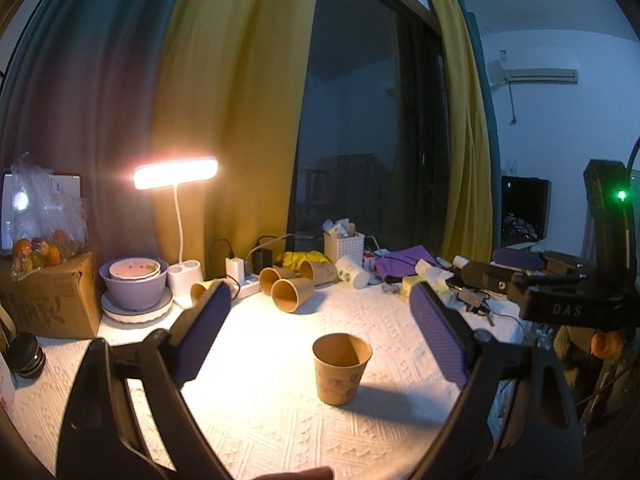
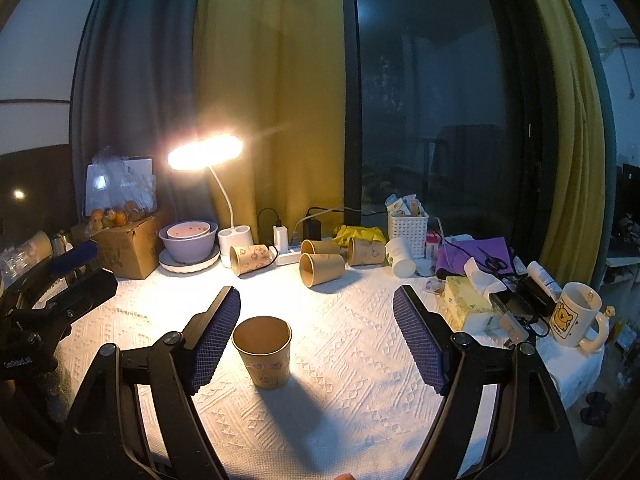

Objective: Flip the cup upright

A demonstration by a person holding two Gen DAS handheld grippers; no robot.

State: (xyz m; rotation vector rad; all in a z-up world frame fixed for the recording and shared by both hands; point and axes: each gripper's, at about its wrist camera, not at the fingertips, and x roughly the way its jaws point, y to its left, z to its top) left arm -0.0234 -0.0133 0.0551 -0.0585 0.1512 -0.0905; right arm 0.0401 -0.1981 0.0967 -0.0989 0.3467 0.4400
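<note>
A brown paper cup with a flower print point(image 1: 341, 368) stands upright, mouth up, on the white tablecloth point(image 1: 280, 420). It also shows in the right wrist view point(image 2: 264, 350). My left gripper point(image 1: 320, 300) is open and empty, with the cup between and in front of its fingers. My right gripper point(image 2: 316, 304) is open and empty; the cup stands close to its left finger pad point(image 2: 216, 336), apart from it. The right gripper's body shows at the right of the left wrist view point(image 1: 560, 304). Several more paper cups point(image 2: 320, 268) lie on their sides at the back.
A lit desk lamp point(image 2: 206, 152), stacked bowls point(image 2: 188, 240), a cardboard box with fruit point(image 2: 124, 240), a power strip point(image 2: 288, 256), a white basket point(image 2: 408, 228), purple cloth point(image 2: 476, 256), a tissue box point(image 2: 468, 304) and a bear mug point(image 2: 574, 314) crowd the back and right.
</note>
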